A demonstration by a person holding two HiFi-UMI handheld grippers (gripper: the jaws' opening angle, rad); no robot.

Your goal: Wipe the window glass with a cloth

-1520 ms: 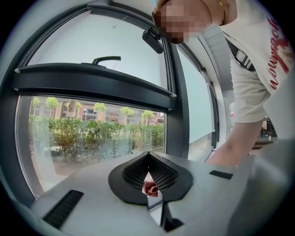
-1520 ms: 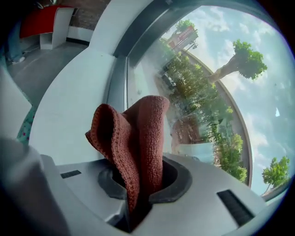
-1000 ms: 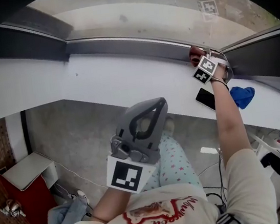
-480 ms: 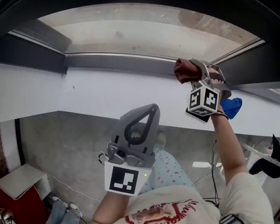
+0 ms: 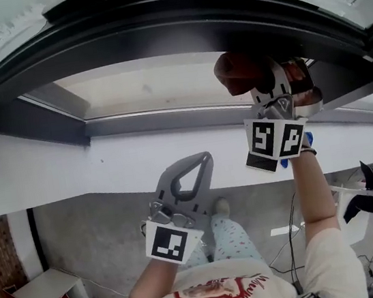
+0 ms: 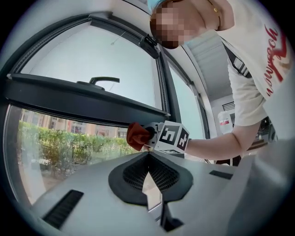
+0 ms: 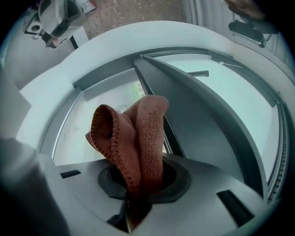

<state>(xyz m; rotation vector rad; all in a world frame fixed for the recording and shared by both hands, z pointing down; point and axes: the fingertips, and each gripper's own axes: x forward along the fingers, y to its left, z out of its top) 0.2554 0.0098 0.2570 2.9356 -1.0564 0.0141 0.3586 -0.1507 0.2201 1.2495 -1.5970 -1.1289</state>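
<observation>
Clamping the cloth (image 7: 138, 138), the right claw (image 7: 132, 205) (left claw (image 6: 148, 162): jaws together, empty) faces the frame (image 7: 196, 115) ahead; loose folds could snag.

Indoor room: dark-framed window (image 5: 155, 25), white sill (image 5: 52, 174), bare concrete floor (image 5: 102, 236).

Nubby cloth (image 7: 138, 138), matt plastic
It looks woven and rough-edged; the right gripper (image 7: 131, 209) is smooth matt grey plastic.

Head view looks down onto the window frame (image 5: 156, 32); both gripper views face it closely.
</observation>
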